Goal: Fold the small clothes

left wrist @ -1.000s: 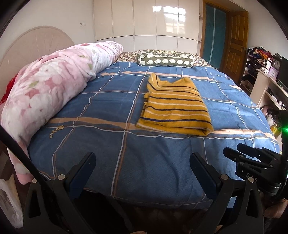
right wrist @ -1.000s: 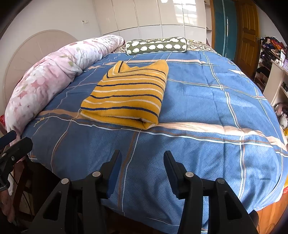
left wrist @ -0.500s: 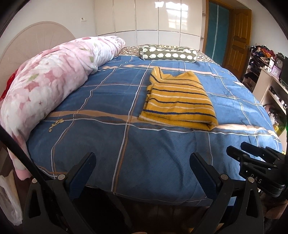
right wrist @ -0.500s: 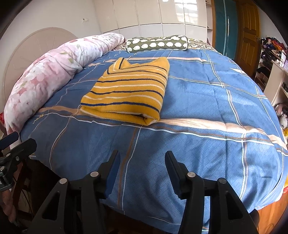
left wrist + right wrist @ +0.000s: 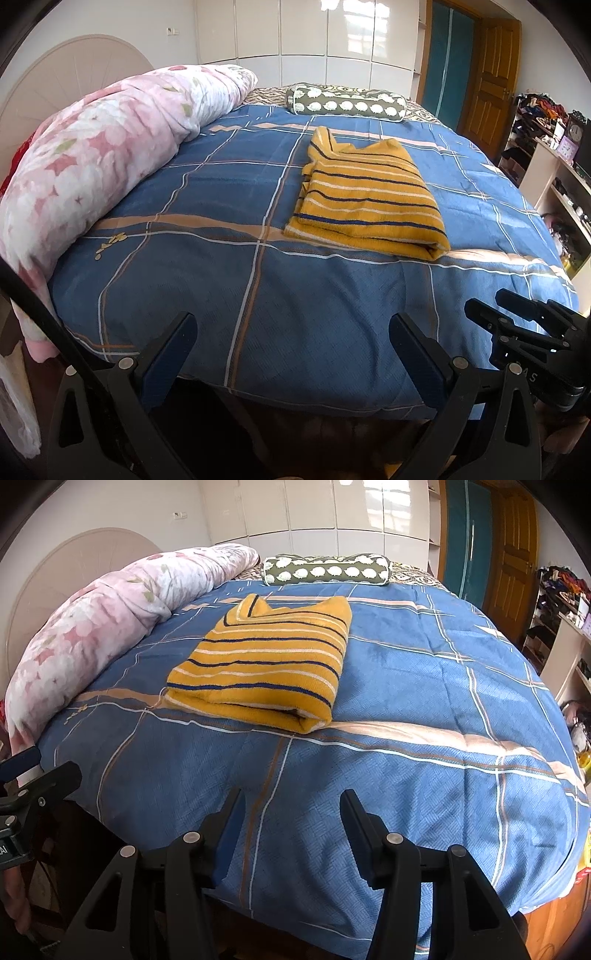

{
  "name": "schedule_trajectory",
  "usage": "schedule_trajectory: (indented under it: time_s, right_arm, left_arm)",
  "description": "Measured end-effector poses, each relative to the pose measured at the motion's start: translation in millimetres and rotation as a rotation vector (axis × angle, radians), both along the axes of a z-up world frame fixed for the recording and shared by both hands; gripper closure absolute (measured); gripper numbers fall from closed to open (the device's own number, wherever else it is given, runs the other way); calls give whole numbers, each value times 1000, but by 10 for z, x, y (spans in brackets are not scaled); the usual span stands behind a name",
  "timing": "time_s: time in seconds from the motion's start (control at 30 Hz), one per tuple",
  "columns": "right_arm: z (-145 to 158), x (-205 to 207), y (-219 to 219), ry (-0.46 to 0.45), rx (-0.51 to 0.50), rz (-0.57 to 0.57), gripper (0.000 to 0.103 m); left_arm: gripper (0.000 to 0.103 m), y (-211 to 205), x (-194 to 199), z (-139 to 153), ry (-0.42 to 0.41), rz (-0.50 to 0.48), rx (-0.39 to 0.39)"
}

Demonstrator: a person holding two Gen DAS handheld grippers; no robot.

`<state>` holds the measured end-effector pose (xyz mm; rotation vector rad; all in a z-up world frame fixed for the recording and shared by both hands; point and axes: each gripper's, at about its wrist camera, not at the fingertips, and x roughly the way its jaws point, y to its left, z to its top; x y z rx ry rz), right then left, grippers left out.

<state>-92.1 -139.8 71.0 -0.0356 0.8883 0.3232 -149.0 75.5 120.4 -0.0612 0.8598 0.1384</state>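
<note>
Between the earlier frames and this one our right gripper (image 5: 291, 808) had just been opening a little further, with nothing between its fingers but bare bedspread; the sweater (image 5: 266, 664) sat slightly lower in both views, though it lay folded the same way on the bed (image 5: 424, 709). We held both grippers low at the near edge of the bed, well short of the sweater. Our left gripper (image 5: 291, 336) had its fingers wide apart and empty — only blue checked cover showed between them.

The sweater, yellow with dark and pale stripes, lay folded into a neat rectangle near the middle of the bed, its fold edge toward us and its neckline away. It touched neither gripper.

Along the left side of the bed ran a rolled pink floral quilt (image 5: 96, 147), apart from the sweater. At the far end lay a green bolster (image 5: 347, 105) with pale spots. Behind it stood white wardrobes (image 5: 303, 33), and to the right a wooden door (image 5: 495, 77) — beside it, cluttered shelves (image 5: 535, 122).
</note>
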Motion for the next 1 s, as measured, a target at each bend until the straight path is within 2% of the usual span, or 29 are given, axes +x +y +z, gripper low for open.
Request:
schedule_trajectory:
  time_s: [0.6,1.0]
  right_arm:
    - [-115,44,17,12,2,-24,41]
    - [-128,54,49,-82,-53,-46,41]
  left_arm:
    - [0,48,45,-172,46,5,-17]
    - [0,46,193,-348,106,18,-12]
